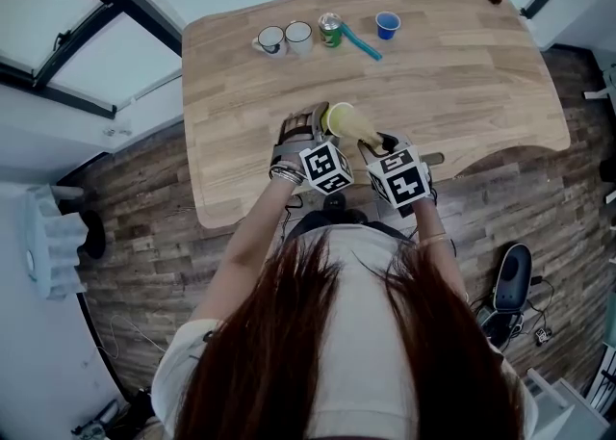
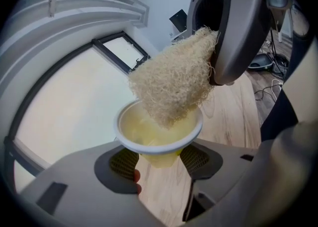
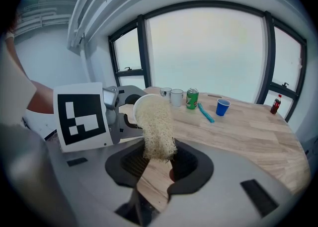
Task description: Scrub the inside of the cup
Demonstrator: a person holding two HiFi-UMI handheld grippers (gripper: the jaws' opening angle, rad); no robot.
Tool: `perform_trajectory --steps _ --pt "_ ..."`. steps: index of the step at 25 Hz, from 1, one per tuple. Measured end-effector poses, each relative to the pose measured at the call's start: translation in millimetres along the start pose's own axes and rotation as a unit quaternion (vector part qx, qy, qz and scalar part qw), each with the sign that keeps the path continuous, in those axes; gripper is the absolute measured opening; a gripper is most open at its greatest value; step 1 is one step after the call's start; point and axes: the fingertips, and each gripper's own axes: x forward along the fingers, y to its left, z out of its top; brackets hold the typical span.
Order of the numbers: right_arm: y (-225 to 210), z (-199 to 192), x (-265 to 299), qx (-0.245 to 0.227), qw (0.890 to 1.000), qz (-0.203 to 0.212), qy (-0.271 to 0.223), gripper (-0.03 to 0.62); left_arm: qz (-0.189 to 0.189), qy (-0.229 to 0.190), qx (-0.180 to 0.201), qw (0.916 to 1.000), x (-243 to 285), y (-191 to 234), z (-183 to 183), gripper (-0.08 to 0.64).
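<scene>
While the left gripper [image 2: 159, 164] clamps the yellow cup [image 2: 135, 131] just below its white rim, jaws spread wide with both pads pressed on the cup's wall, the cup sits tilted with its mouth facing the right gripper [image 3: 158, 165]. Right jaws are partly closed, pinching the near end of the loofah [image 3: 155, 124]. The loofah's far end dips inside the cup's mouth. Under the cup: near edge of the wooden table [image 1: 462, 72]. Well beyond the cup: two mugs [image 1: 298, 37], green can [image 1: 330, 30], blue cup [image 1: 388, 25].
</scene>
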Motion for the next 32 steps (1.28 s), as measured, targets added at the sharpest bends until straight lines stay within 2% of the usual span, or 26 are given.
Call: perform_trajectory --steps 11,20,32 --pt "-1.1 -1.3 3.4 -0.007 0.999 -0.007 0.039 0.126 0.018 -0.003 0.069 0.9974 2.6 1.9 7.4 0.264" --pt "-0.3 -3.8 6.5 -0.029 0.996 -0.017 0.087 0.126 0.03 -0.007 0.102 0.9943 0.0 3.7 15.0 0.265" --pt "3.6 -8.4 8.1 -0.044 0.988 -0.032 0.145 0.126 0.034 -0.025 0.164 0.9856 -3.1 -6.7 24.2 0.264"
